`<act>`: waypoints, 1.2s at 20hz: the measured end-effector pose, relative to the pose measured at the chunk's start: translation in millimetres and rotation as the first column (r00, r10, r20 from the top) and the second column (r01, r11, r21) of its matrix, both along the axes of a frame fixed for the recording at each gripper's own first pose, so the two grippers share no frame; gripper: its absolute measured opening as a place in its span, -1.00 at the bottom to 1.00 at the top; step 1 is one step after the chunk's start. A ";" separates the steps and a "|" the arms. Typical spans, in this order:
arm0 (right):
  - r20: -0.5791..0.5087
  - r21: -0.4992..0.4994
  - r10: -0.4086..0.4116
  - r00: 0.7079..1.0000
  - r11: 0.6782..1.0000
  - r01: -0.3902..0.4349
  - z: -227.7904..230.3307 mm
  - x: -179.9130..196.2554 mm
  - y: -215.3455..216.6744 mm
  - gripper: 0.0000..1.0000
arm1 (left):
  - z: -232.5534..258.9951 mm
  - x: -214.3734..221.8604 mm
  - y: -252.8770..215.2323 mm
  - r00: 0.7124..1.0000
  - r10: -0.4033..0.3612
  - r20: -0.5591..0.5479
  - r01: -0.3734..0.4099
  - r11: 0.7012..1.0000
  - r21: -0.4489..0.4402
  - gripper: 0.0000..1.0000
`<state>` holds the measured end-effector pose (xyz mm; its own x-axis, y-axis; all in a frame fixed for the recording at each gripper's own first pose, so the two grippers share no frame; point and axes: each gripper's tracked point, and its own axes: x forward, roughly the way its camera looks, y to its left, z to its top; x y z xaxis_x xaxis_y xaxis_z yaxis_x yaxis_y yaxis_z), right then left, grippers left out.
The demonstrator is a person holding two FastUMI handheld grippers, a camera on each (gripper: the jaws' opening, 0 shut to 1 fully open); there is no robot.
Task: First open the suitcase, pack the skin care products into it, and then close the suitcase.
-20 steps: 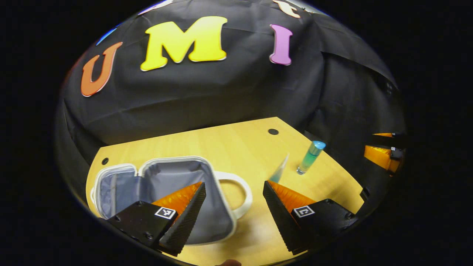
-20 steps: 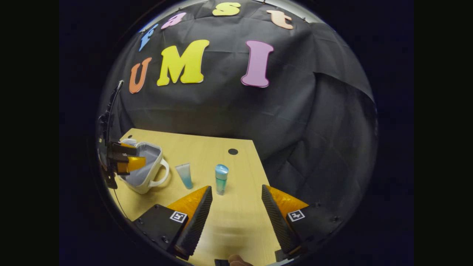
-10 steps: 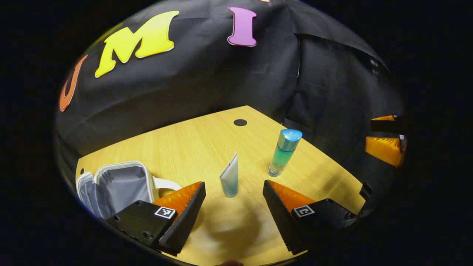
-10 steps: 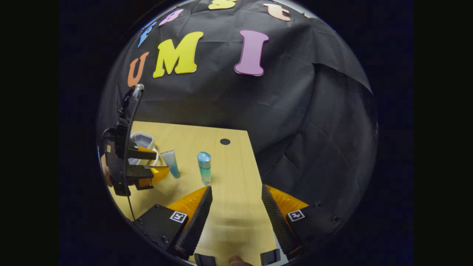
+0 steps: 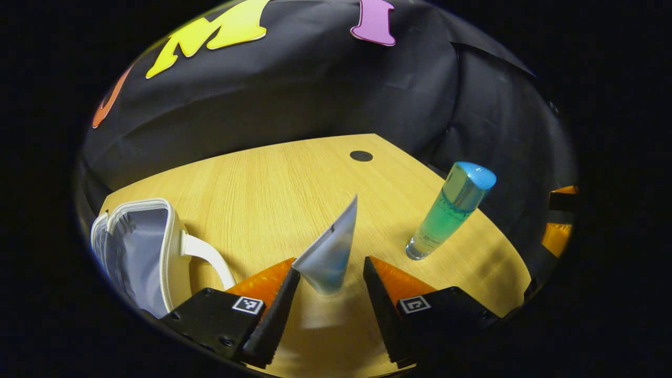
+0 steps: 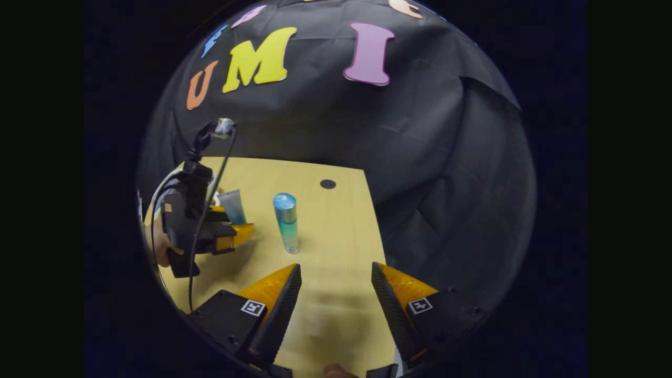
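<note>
- In the left gripper view, the left gripper sits at 6 o'clock with its jaws apart, one finger on each side of the tube.
- The tube stands cap-down on the wooden table, its flat crimped end pointing up toward 12 o'clock. Its base lies between the two fingertips; the left fingertip is at or very near it, and I cannot tell whether either one actually touches.
- At 9 o'clock lies the suitcase, open, grey lining facing up, its white handle arching toward the gripper.
- At 2 o'clock, near the tube but apart from it, the bottle stands upright on the table, green liquid under a blue cap.
- Farther off, toward 12 o'clock, a small dark hole marks the tabletop.
- At 3 o'clock, by the edge, part of the other gripper shows.
- In the right gripper view, the right gripper hangs at 6 o'clock over bare table, jaws apart, nothing between them.
- Beyond it, at 11 o'clock, stands the bottle.
- At 9 o'clock the left gripper, held in a hand, reaches round the tube.
</note>
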<state>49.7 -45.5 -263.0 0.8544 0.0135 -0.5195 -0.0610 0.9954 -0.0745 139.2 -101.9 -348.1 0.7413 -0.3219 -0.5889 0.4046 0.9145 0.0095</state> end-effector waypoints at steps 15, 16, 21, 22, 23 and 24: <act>-0.036 0.023 0.112 0.993 0.994 -0.111 -22.8 75.1 67.3 0.59 | 29.3 -38.8 18.8 0.998 0.046 -0.031 -0.047 0.998 -0.035 -0.14; -0.046 0.028 0.105 0.993 0.994 -0.104 -26.3 80.1 71.9 0.58 | 31.9 -44.4 25.0 0.998 0.056 -0.035 -0.058 0.998 -0.033 -0.14; -0.095 0.065 0.071 0.993 0.996 -0.065 -52.6 103.5 85.0 0.51 | 64.8 -67.2 61.9 0.996 0.088 -0.010 -0.088 0.996 -0.020 -0.14; -0.099 0.070 0.054 0.994 0.996 -0.047 -55.9 107.3 83.8 0.45 | 74.3 -72.0 70.5 0.996 0.092 0.005 -0.092 0.996 -0.014 -0.14; -0.104 0.080 0.042 0.994 0.996 -0.034 -58.9 110.0 83.8 0.39 | 82.7 -75.5 78.2 0.996 0.091 0.023 -0.091 0.996 -0.001 -0.14; -0.109 0.095 0.037 0.993 0.995 -0.027 -61.0 110.9 84.4 0.25 | 90.1 -78.5 87.9 0.995 0.094 0.044 -0.095 0.995 0.014 -0.14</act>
